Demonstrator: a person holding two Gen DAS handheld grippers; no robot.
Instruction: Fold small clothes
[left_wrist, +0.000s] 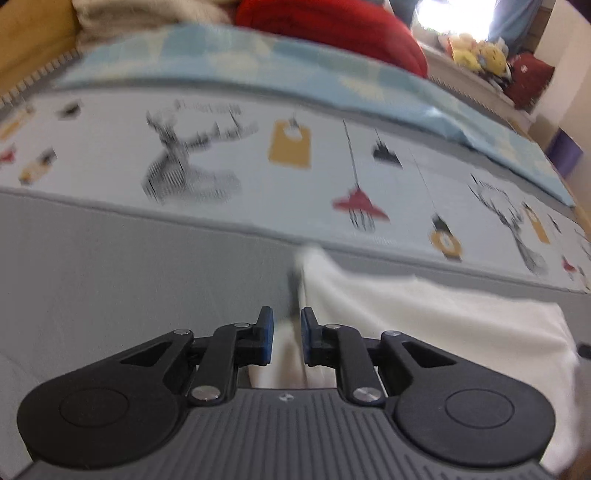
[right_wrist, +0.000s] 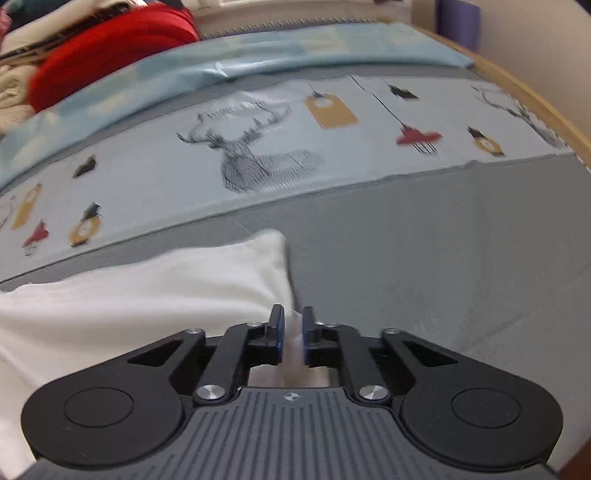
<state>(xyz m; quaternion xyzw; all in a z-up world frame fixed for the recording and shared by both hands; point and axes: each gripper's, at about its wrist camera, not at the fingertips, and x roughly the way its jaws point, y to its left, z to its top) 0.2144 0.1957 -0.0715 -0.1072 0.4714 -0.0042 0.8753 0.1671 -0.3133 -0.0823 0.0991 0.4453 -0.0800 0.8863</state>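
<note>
**Both grippers at the cloth's far corners**

On the grey sheet, near the printed band, lies the white cloth. The left gripper straddles its left edge and the right gripper its right edge; each has cloth between narrowly parted jaws, though blur hides whether the pads truly pinch. To fold well, I judge both should grip firmly, lift together, keep the edge taut and level, then lay corners squarely.

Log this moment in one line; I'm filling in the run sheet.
step: fold | left gripper: cloth edge between pads | right gripper: cloth edge between pads | cloth: on sheet
</note>
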